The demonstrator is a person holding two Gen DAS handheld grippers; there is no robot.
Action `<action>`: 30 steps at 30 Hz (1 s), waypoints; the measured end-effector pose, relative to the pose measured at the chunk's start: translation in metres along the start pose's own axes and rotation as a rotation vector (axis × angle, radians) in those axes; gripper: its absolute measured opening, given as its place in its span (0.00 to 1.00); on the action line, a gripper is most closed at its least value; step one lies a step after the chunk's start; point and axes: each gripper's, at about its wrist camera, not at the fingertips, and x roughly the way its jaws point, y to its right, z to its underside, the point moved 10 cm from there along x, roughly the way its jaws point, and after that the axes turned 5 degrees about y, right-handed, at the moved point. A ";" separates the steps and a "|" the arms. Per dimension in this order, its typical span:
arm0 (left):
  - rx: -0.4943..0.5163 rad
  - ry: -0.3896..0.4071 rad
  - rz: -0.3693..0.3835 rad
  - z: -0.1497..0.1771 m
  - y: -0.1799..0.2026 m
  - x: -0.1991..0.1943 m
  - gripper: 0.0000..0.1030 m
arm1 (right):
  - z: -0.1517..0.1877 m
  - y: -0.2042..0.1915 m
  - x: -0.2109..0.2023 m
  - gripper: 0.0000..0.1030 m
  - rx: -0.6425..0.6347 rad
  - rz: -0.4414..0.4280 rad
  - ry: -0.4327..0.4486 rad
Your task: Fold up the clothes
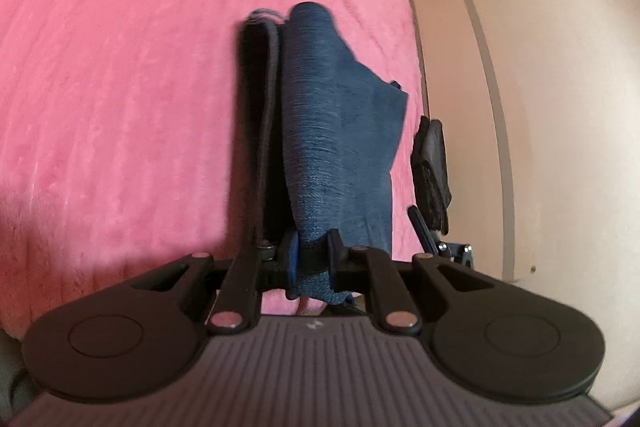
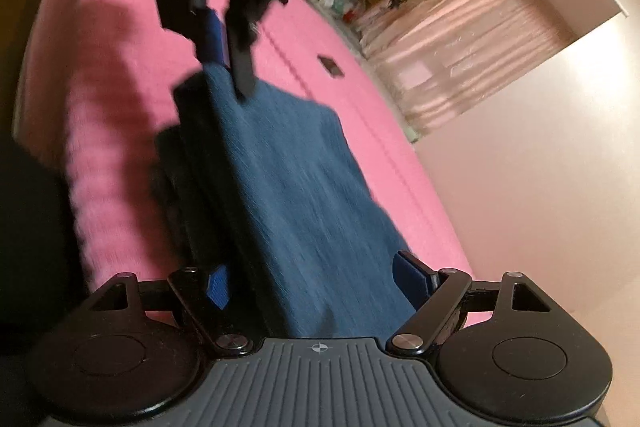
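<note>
A dark blue knit garment hangs stretched above the pink bed cover. My left gripper is shut on one end of it, cloth bunched between the blue pads. In the right wrist view the same garment runs from my right gripper up to the left gripper, which pinches its far end. The right gripper's jaws stand wide apart, with the cloth passing between them. The right gripper also shows at the garment's far side in the left wrist view.
The pink cover fills the bed below. A pale wall and wardrobe panel stand beside the bed. A small dark object lies on the cover. An opening shows pink curtains and cluttered shelves.
</note>
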 end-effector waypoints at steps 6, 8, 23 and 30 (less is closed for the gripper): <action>0.084 0.000 -0.058 -0.007 -0.012 0.007 0.12 | 0.016 0.011 0.011 0.69 -0.015 -0.015 -0.031; 0.151 0.009 -0.079 -0.006 -0.011 0.009 0.13 | 0.028 0.013 0.010 0.58 0.000 -0.020 -0.066; 0.667 0.151 -0.235 -0.010 0.050 -0.011 0.22 | 0.155 0.074 -0.023 0.59 0.363 0.170 -0.316; 0.763 0.089 -0.370 -0.005 0.013 0.017 0.29 | 0.188 0.089 -0.021 0.70 0.640 0.161 -0.359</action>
